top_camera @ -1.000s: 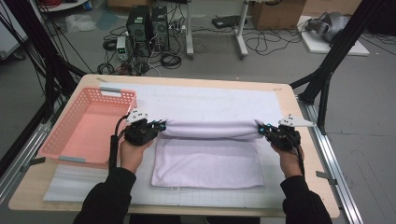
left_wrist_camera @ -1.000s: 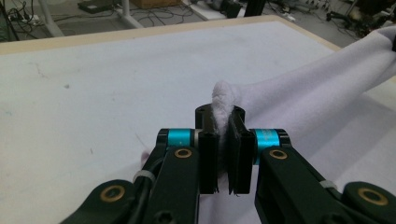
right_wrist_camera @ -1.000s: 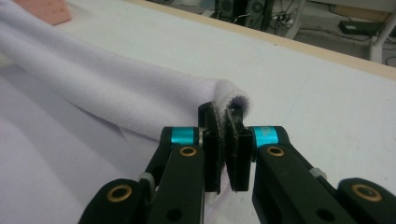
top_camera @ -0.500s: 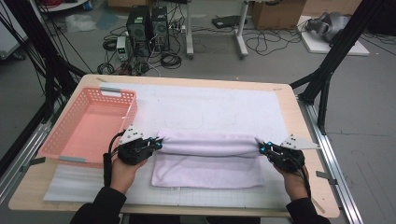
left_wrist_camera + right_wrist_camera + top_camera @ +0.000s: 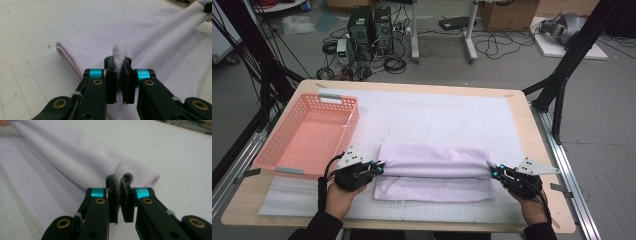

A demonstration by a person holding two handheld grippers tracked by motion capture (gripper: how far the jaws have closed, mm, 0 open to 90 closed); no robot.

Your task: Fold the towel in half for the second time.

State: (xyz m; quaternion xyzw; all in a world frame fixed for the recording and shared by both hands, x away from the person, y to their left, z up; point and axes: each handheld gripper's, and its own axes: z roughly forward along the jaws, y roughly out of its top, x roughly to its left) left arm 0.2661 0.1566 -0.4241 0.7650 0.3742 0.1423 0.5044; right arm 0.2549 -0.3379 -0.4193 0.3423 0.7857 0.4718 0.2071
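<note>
Pinching one corner each, your left gripper (image 5: 379, 167) and right gripper (image 5: 493, 171) are both clamped on the lilac towel (image 5: 434, 170); it stretches between them as a folded band, its lower layer flat on the white mat (image 5: 437, 112); in the left gripper view a tuft of cloth (image 5: 119, 56) pokes up between the jaws; the pink basket (image 5: 307, 135) sits just beyond your left gripper.

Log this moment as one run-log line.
left hand-held gripper: shut on towel | right hand-held gripper: shut on towel | towel: half folded on mat | basket: left
</note>
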